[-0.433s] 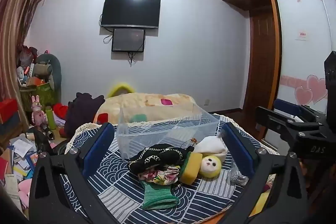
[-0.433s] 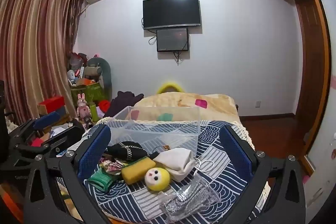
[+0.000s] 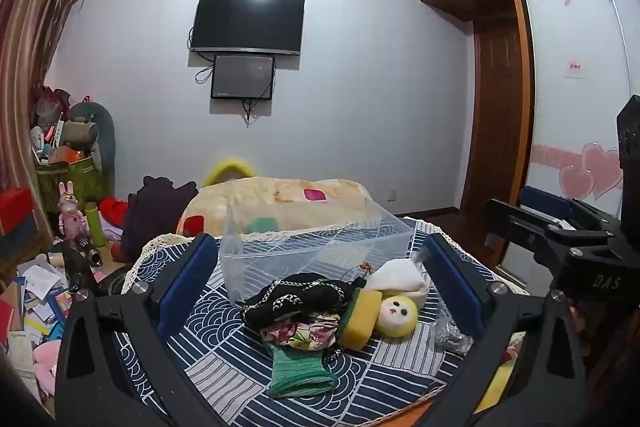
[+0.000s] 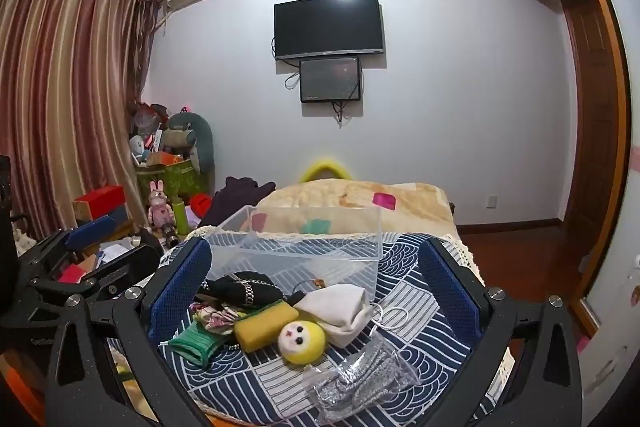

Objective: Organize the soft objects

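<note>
A pile of soft things lies on the blue patterned cloth (image 3: 224, 359) in front of an empty clear plastic bin (image 3: 312, 247) (image 4: 304, 247): a black chained piece (image 3: 300, 299) (image 4: 244, 289), a floral cloth (image 3: 308, 333), a green glove (image 3: 298, 367) (image 4: 196, 341), a yellow sponge (image 3: 360, 317) (image 4: 264, 325), a yellow round doll (image 3: 396, 315) (image 4: 302, 341), a white cloth (image 3: 396, 277) (image 4: 340, 307) and a silver bagged item (image 4: 356, 383). My left gripper (image 3: 320, 291) is open and empty above the pile. My right gripper (image 4: 316, 295) is open and empty too.
A bed with a beige blanket (image 3: 280, 195) lies behind the table. Toys, boxes and papers clutter the floor at the left (image 3: 60, 227). A wooden wardrobe and door (image 3: 500, 127) stand on the right. A TV (image 3: 248, 23) hangs on the far wall.
Both grippers have stayed nearly still. The pile and the bin have not moved.
</note>
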A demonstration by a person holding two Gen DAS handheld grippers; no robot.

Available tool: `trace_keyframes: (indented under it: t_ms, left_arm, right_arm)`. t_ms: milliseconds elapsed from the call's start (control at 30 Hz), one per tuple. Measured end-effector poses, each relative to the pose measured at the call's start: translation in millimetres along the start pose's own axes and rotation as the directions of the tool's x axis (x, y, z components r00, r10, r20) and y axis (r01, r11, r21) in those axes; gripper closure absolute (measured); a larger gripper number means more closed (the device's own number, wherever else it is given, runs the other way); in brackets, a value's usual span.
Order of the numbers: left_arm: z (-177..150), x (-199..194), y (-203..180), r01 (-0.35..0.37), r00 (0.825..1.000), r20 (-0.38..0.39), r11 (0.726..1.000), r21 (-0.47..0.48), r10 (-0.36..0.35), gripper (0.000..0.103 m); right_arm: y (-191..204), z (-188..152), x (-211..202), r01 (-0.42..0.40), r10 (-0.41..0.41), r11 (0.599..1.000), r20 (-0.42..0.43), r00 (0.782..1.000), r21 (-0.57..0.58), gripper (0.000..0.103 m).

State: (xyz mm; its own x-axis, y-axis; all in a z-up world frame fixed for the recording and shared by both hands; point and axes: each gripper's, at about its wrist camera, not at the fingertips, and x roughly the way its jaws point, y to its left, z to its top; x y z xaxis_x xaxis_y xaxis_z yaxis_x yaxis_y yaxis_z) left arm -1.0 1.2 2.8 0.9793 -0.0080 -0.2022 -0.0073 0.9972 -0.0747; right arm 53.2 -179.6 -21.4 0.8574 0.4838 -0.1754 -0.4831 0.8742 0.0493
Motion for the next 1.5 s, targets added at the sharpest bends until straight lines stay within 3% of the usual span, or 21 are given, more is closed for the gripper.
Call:
trace_keyframes:
  t_ms: [1500]
  left_arm:
    - [0.0, -3.9, 6.4, 0.013, 1.0, 0.004, 1.0, -0.022, -0.013, 0.0]
  right_arm:
    - [12.0, 5.4, -18.3, -0.006, 0.006, 1.0, 0.012, 1.0, -0.008, 0.0]
